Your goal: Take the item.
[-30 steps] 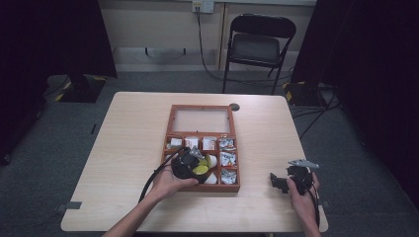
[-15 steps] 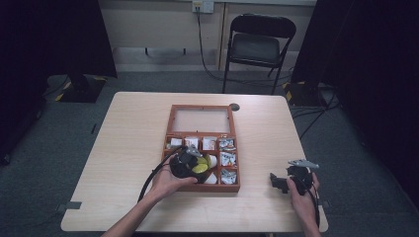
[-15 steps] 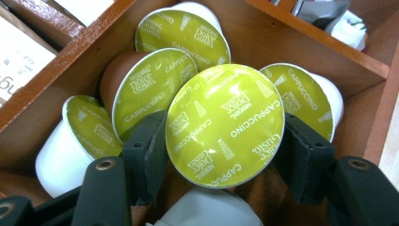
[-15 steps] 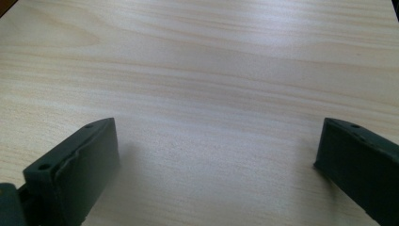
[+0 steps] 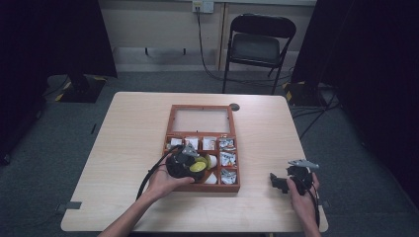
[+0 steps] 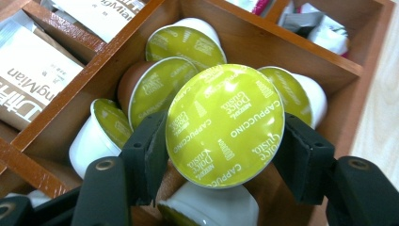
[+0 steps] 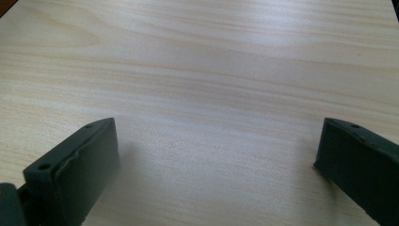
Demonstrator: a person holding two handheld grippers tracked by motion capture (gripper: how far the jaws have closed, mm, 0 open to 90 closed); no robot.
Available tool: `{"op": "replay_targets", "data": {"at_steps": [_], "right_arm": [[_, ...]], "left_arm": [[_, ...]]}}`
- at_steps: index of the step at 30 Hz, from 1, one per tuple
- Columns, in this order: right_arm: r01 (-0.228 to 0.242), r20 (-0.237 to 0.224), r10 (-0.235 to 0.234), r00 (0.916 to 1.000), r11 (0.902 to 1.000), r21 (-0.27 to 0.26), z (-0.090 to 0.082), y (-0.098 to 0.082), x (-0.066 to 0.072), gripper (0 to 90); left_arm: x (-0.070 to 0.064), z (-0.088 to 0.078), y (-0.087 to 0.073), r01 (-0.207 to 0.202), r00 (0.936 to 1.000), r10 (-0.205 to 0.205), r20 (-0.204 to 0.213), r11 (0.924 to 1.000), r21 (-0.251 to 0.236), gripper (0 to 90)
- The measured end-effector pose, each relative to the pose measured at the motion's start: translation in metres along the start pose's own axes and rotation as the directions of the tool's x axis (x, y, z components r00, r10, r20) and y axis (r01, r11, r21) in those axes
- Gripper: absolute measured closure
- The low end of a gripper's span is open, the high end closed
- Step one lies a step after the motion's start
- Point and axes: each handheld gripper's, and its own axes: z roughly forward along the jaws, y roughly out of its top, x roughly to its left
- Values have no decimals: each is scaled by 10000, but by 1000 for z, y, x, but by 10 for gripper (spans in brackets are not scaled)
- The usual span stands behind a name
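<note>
My left gripper (image 6: 221,155) clamps a green-lidded coffee capsule (image 6: 225,125) by its rim, one black jaw on each side; the foil lid reads "Nescafé Dolce Gusto" and "Cappuccino". The left gripper view places the capsule just above a compartment of the wooden box (image 6: 263,44) that holds more capsules (image 6: 162,89) with the same green lids, some with white bodies, one brown. In the neighbouring compartment at the left of that view lie pale sachets (image 6: 33,77) printed with letters that read "ngMian"; the rest of the word is cut off. The high view gives the layout instead: the box (image 5: 170,128) sits mid-table with its glazed lid open away from me, and my left gripper (image 5: 190,162) hangs over its near-left compartments, print too small to read there. My right gripper (image 5: 281,181) rests near the table's (image 5: 123,128) near-right corner, well apart from the box. The right gripper view shows its jaws wide apart over bare pale wood grain (image 7: 211,94), nothing between them
</note>
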Motion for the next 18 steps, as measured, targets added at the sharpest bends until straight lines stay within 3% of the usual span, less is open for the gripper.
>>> {"op": "replay_targets", "data": {"at_steps": [6,18], "right_arm": [[3,-2,-3,10000,10000,-3,0,0,0,0],[1,-3,-1,10000,10000,-6,0,0,0,0]], "left_arm": [[3,-5,-2,263,9996,-262,44,9989,-382,393],[4,-18,1,320,9995,-319,29,9933,-1106,392]]}}
